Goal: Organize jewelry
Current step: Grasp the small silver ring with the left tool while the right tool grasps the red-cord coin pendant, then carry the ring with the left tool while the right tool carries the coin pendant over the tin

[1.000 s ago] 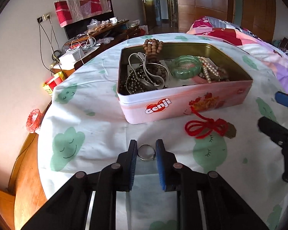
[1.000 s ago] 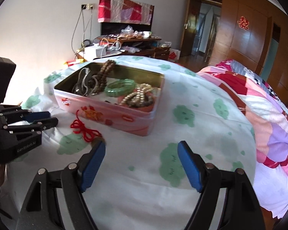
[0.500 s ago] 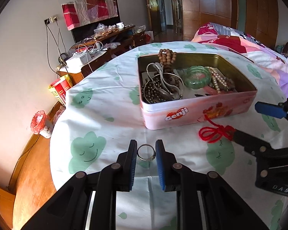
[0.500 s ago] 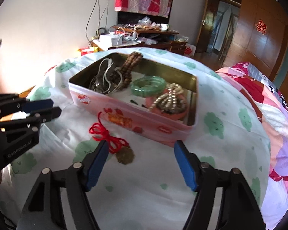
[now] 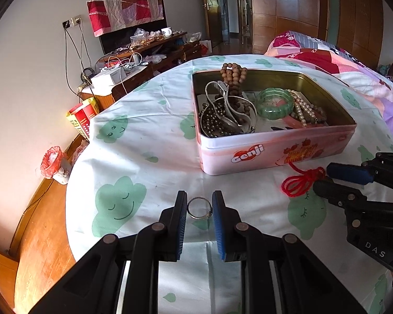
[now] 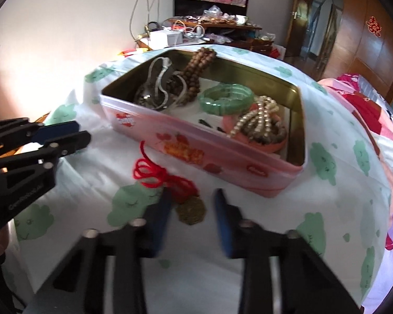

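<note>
A thin silver ring point(image 5: 199, 208) stands upright between the blue pads of my left gripper point(image 5: 199, 206), which is shut on it just above the cloth. My left gripper point(image 6: 82, 133) also shows at the left of the right wrist view. My right gripper point(image 6: 191, 209) is closing around a bronze pendant point(image 6: 191, 210) on a red cord point(image 6: 154, 174). The pendant lies between the jaws, with a gap still showing on its right side. In the left wrist view my right gripper point(image 5: 323, 177) sits at the red cord point(image 5: 301, 183). Behind is the pink tin point(image 5: 249, 154) holding jewelry.
The tin point(image 6: 186, 146) holds a green bangle point(image 6: 226, 98), wooden beads point(image 6: 196, 70), pearls point(image 6: 256, 120) and a silver chain point(image 5: 228, 112). The round table's cloud-print cloth point(image 5: 144, 141) drops off at the left to wooden floor. A bed point(image 5: 327, 55) lies right, a cluttered cabinet point(image 5: 144, 52) behind.
My right gripper has moved in toward the red cord and pendant, and its jaws have narrowed from wide apart to close around the pendant. The left gripper still grips the ring.
</note>
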`<state>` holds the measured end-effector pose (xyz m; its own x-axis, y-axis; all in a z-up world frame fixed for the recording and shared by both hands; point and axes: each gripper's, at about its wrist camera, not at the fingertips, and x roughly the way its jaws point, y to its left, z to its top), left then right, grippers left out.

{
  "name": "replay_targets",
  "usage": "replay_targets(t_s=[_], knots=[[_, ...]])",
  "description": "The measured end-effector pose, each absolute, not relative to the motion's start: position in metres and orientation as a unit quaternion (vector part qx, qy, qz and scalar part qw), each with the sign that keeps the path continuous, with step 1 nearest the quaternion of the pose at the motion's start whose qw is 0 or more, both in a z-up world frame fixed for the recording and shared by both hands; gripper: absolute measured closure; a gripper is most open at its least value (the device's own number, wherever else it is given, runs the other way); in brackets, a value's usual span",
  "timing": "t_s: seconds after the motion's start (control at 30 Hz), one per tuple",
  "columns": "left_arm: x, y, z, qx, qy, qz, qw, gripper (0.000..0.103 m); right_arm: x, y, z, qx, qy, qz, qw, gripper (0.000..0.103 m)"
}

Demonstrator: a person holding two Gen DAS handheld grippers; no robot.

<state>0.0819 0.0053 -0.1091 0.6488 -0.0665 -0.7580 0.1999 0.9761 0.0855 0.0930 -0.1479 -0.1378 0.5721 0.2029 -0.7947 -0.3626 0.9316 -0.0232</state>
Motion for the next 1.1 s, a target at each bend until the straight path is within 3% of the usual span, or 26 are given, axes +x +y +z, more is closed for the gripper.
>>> replay_targets(t_s=[0.07,1.1], knots=[[0.081,0.005,-0.109,0.081,0.412,-0.075,0.904,0.083,0.091,-0.144,-0.138,-0.098,0.432,0.162,0.882,0.080],[0.062,-0.015,-0.062,0.101,0.371,-0.097,0.918,0.083,0.051,-0.170,-0.086,-0.095,0.351,0.133,0.922,0.080]])
